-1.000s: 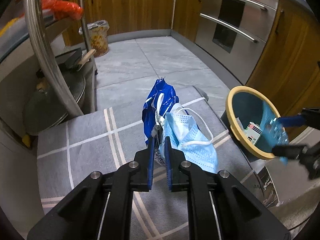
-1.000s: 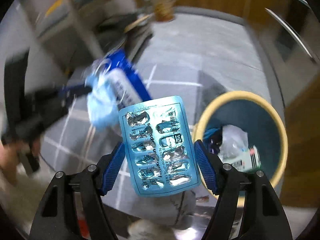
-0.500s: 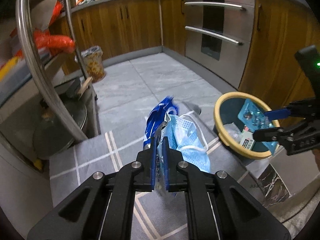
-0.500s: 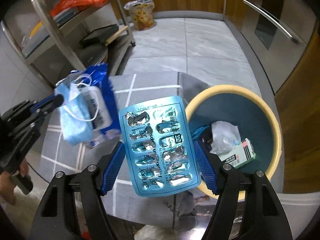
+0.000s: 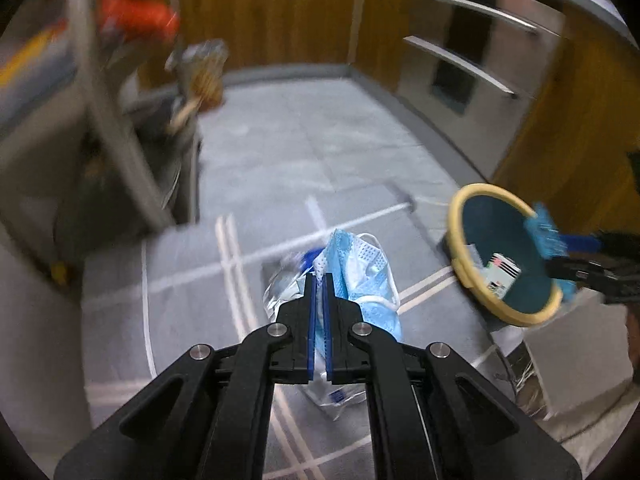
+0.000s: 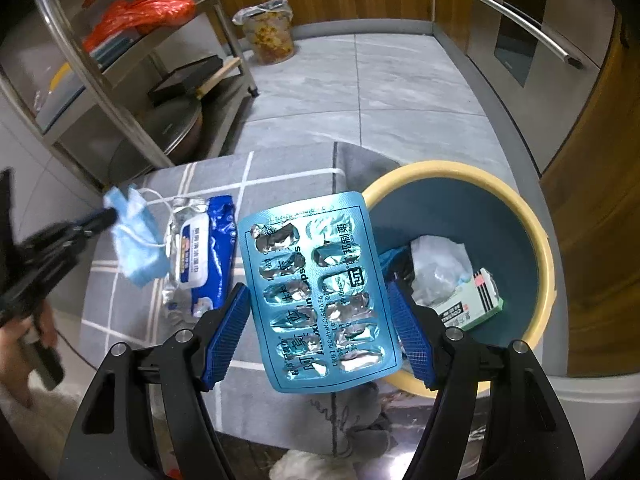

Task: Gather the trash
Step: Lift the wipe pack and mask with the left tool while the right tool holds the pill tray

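My left gripper (image 5: pixel 318 280) is shut on a light blue face mask (image 5: pixel 360 276) and holds it above the grey mat; it also shows in the right wrist view (image 6: pixel 134 244). A blue and silver wipes pack (image 6: pixel 200 256) lies flat on the mat beneath the mask. My right gripper (image 6: pixel 318 300) is shut on a blue blister pack (image 6: pixel 316 296), held left of and above the yellow-rimmed teal bin (image 6: pixel 548 264). The bin holds a small box (image 6: pixel 468 304) and crumpled plastic (image 6: pixel 436 268).
A steel shelf rack (image 6: pixel 120 92) with an orange bag (image 6: pixel 144 12) and a pan stands at the left. A lined waste basket (image 6: pixel 268 32) sits on the tiled floor by wooden cabinets. An oven front (image 6: pixel 532 36) is at the right.
The wipes pack has dropped out of my left gripper's hold and lies flat on the mat; the mask stays gripped. The blister pack remains held by the bin.
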`<state>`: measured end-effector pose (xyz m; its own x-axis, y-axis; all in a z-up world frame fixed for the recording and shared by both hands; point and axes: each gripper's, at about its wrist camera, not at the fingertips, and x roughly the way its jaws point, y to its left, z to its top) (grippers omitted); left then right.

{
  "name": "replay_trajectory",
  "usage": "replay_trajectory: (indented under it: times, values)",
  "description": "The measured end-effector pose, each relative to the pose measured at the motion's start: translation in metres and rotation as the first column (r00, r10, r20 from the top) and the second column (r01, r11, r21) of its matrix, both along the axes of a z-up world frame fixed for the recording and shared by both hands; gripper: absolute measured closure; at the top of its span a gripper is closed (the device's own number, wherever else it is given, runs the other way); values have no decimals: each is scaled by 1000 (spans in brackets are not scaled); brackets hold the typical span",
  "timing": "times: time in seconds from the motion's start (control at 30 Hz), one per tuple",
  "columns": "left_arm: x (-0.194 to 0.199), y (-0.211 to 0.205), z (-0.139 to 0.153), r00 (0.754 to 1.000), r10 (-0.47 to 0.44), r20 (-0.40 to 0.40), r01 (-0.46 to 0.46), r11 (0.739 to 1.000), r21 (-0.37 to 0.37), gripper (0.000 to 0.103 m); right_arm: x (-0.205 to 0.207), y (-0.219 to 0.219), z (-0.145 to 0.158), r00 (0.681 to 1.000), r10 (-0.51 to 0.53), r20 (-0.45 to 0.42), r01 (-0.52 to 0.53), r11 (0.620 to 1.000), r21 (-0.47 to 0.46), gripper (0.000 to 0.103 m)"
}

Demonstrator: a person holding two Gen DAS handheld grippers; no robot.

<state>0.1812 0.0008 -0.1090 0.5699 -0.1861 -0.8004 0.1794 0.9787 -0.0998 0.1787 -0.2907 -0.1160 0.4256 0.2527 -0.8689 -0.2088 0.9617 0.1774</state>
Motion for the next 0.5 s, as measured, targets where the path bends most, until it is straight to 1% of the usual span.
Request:
replay_trajectory:
  times: [0.03, 0.1, 0.17, 0.2, 0.23, 0.33, 0.37, 0.4, 0.47, 0.5]
  values:
    - [3, 5, -10, 999, 16, -28, -16, 1000, -15, 100, -1, 2, 0, 1000, 7, 0, -7, 1000, 2, 31]
    - [11, 12, -36, 995, 34, -90, -34, 999, -5, 100, -2, 5, 2, 1000, 22, 4, -22, 1000, 2, 31]
    - [16, 16, -51, 992, 43, -115, -42, 999, 4, 100, -3, 9, 3, 999, 37, 8, -37, 999, 5, 31]
    - [19, 19, -55, 992, 51, -113, -52, 999, -13, 100, -3, 11, 3, 999, 42, 10, -42, 999, 6, 31]
    - [23, 24, -56, 992, 57, -115, -63, 997, -54, 100, -3, 12, 2, 999, 48, 9, -48, 999, 6, 31]
    - [34, 33, -57, 991, 81, -102, -92, 991, -101, 99, -2, 16, -1, 998, 65, 0, -65, 998, 4, 31]
    - [39, 35, -59, 991, 87, -100, -98, 989, -107, 93, 0, 17, -2, 998, 70, -4, -70, 998, 4, 31]
    - [43, 35, -61, 991, 87, -104, -98, 989, -109, 90, 1, 18, -3, 997, 73, -6, -73, 997, 5, 31]
    - [51, 34, -68, 991, 67, -120, -79, 992, -99, 77, 5, 20, -4, 997, 80, -10, -80, 997, 7, 31]
    - [53, 32, -70, 991, 57, -123, -69, 993, -92, 73, 6, 21, -5, 997, 83, -11, -83, 997, 8, 31]
